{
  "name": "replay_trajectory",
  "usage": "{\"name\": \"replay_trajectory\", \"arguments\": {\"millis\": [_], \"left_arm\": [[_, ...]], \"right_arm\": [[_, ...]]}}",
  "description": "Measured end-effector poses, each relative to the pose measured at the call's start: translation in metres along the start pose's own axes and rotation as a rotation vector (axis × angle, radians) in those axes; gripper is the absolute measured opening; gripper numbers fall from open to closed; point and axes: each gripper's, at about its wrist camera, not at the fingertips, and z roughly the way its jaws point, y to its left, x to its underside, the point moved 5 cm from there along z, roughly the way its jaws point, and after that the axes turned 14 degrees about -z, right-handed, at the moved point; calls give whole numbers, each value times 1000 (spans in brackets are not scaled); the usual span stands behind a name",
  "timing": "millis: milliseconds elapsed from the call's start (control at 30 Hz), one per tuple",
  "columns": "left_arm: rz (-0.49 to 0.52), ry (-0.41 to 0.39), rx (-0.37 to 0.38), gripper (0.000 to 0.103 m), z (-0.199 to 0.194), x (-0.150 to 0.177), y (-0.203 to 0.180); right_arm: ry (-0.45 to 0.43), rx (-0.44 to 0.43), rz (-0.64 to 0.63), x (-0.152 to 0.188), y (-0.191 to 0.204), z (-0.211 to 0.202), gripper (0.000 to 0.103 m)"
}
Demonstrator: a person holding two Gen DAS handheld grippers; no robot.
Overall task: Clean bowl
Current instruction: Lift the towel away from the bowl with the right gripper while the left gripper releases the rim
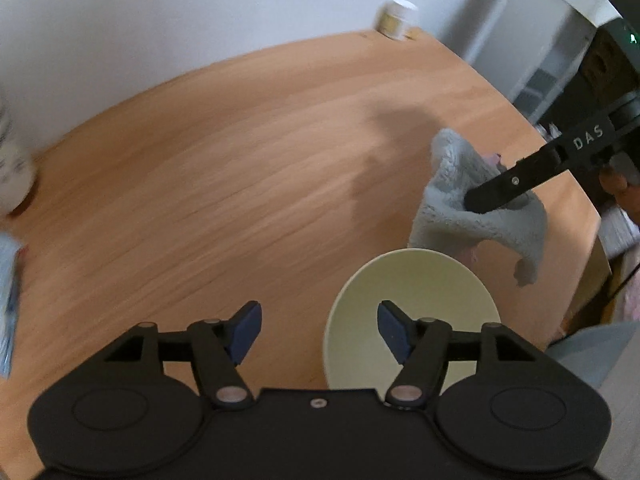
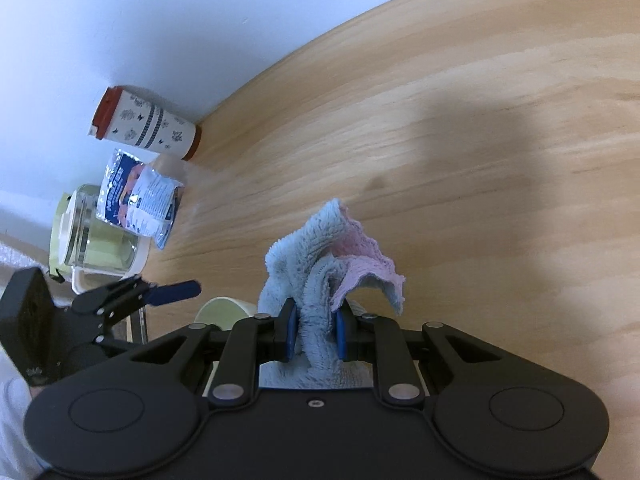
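- Left wrist view: the left gripper [image 1: 320, 322] has its fingers spread, with nothing between them; the right-hand pad sits over the bowl [image 1: 412, 312] in this view, the left-hand one over bare bench [image 1: 220, 152]
- The bowl is pale yellow-green and stands low on the bench, at the near right of the frame; its inside looks bare and smooth, no food or water that I can make out
- By its look it is a light, stiff, glazed or plastic piece, likely slippery on the wall, so the rim is the place to pinch, one finger inside and one outside; if ceramic, a knock could chip it
- Just beyond the bowl the right gripper [image 1: 476, 200] comes in from the right, clenched on a cloth [image 1: 472, 200] that hangs in soft folds above the bench
- A small jar [image 1: 398, 18] stands at the far edge, blurred; contents cannot be told

- Right wrist view: the right gripper [image 2: 316, 334] grips the cloth [image 2: 324, 272] between its pads; it is fluffy, blue on one face and pink on the other, limp and easy to bunch
- The bowl [image 2: 224, 310] peeks out low and left, near the left gripper [image 2: 176, 290]
- By the wall stand a lidded cup [image 2: 148, 122], a foil pouch [image 2: 140, 200] and a clear jug [image 2: 96, 240]; what they hold is not visible
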Motion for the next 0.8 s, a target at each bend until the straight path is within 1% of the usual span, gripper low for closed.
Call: {"name": "replay_trajectory", "arguments": {"millis": [33, 67, 100, 133, 167, 267, 333, 367, 467, 567, 600, 700, 733, 767, 800], "left_arm": [[20, 11, 10, 63, 3, -1, -1], [40, 21, 20, 53, 7, -3, -2], [55, 31, 32, 41, 10, -3, -3], [62, 41, 47, 36, 13, -4, -3], [63, 48, 59, 33, 15, -5, -3], [72, 61, 85, 30, 18, -6, -7], [90, 62, 87, 24, 21, -3, -10], [98, 57, 79, 17, 22, -2, -10], [82, 43, 77, 16, 21, -1, -4], [22, 21, 67, 13, 20, 3, 1], [-12, 11, 65, 12, 20, 4, 4], [-207, -9, 76, 10, 16, 12, 21], [-294, -19, 83, 9, 15, 17, 27], [-349, -28, 81, 8, 14, 21, 31], [-383, -35, 75, 7, 13, 26, 32]], "right_arm": [[-4, 4, 9, 3, -1, -2, 22], [-8, 7, 21, 6, -3, -4, 22], [-13, 9, 32, 9, -5, -5, 22], [-17, 12, 43, 11, -6, -7, 22], [-21, 14, 55, 14, -8, -9, 22], [-32, 20, 91, 22, -13, -12, 22], [-35, 25, 106, 25, -14, -11, 22], [-36, 28, 109, 26, -14, -11, 22], [-41, 26, 112, 28, -13, -12, 22], [-40, 28, 100, 26, -11, -11, 22], [-41, 29, 96, 25, -10, -11, 22], [-44, 26, 89, 20, -10, -12, 22], [-45, 25, 84, 17, -9, -12, 22], [-45, 25, 78, 14, -9, -11, 22], [-44, 22, 71, 11, -8, -11, 22]]}}
